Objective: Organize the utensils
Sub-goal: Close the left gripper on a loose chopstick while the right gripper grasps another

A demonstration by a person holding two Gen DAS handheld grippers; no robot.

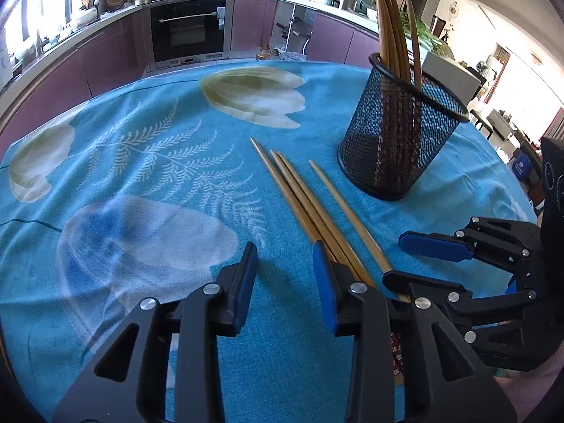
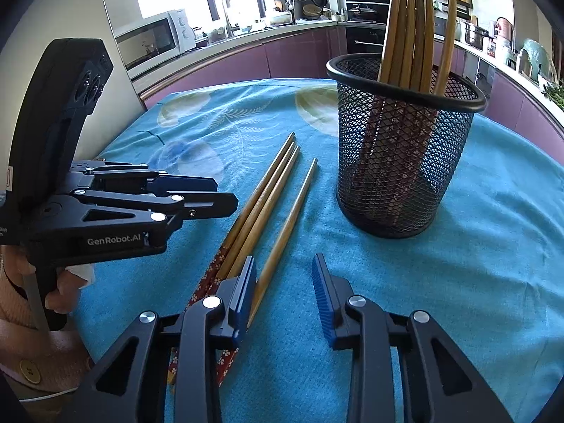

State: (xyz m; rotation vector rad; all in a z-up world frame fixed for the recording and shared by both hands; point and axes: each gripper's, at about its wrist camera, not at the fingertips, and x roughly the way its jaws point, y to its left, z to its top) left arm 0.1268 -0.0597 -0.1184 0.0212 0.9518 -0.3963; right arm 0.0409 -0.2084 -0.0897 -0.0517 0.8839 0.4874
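Several wooden chopsticks (image 1: 310, 204) lie side by side on the blue floral cloth, also in the right wrist view (image 2: 268, 204). A black mesh cup (image 1: 398, 137) holds several upright chopsticks; it also shows in the right wrist view (image 2: 402, 144). My left gripper (image 1: 285, 282) is open and empty, its right finger beside the chopsticks' handle ends. My right gripper (image 2: 283, 292) is open and empty, its left finger over the chopstick handles. Each gripper appears in the other's view: the right one (image 1: 419, 257), the left one (image 2: 225, 194).
The blue cloth (image 1: 141, 176) covers a round table. Kitchen counters, an oven (image 1: 188, 28) and a microwave (image 2: 155, 38) stand behind. The table edge falls away at the right (image 1: 521, 190).
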